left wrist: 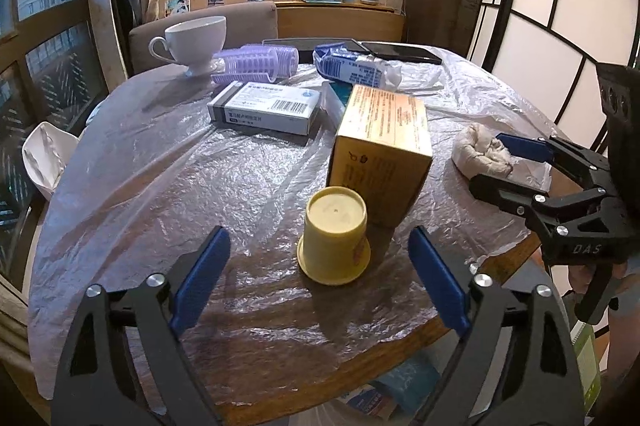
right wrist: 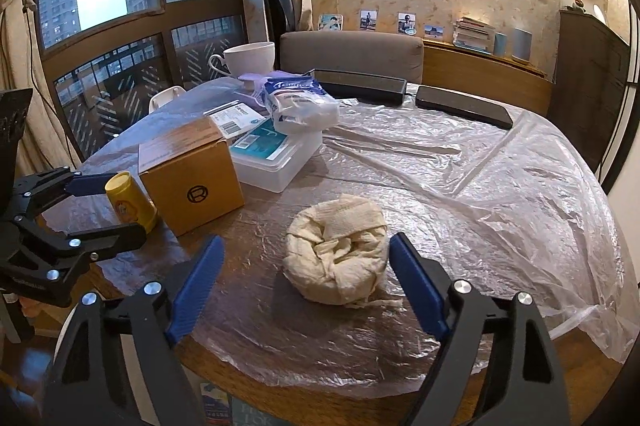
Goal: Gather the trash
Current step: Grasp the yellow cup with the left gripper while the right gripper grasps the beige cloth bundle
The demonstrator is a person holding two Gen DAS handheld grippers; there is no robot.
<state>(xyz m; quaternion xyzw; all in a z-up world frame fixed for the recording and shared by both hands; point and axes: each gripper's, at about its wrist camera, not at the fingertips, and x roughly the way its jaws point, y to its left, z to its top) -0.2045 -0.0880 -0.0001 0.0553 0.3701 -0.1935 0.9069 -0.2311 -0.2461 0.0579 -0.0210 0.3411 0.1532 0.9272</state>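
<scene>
An upturned yellow paper cup (left wrist: 334, 234) stands near the table's front edge. It sits between the blue pads of my left gripper (left wrist: 319, 238), which is open with a gap on each side. A crumpled off-white tissue wad (right wrist: 338, 250) lies between the fingers of my right gripper (right wrist: 306, 242), also open; the right-hand pad is close against the wad, the left-hand pad is well clear. In the right wrist view the left gripper (right wrist: 124, 205) straddles the yellow cup (right wrist: 128, 201). The left wrist view shows the right gripper (left wrist: 488, 159) around the tissue wad (left wrist: 482, 153).
A round wooden table (left wrist: 360, 354) carries a clear plastic sheet (right wrist: 500, 185). On it are a brown carton (left wrist: 384, 145), a medicine box (left wrist: 268, 105), a clear plastic box (right wrist: 276, 153), a tissue pack (right wrist: 300, 101), a white teacup (left wrist: 196, 41), purple rollers (left wrist: 256, 63) and two dark devices (right wrist: 460, 105).
</scene>
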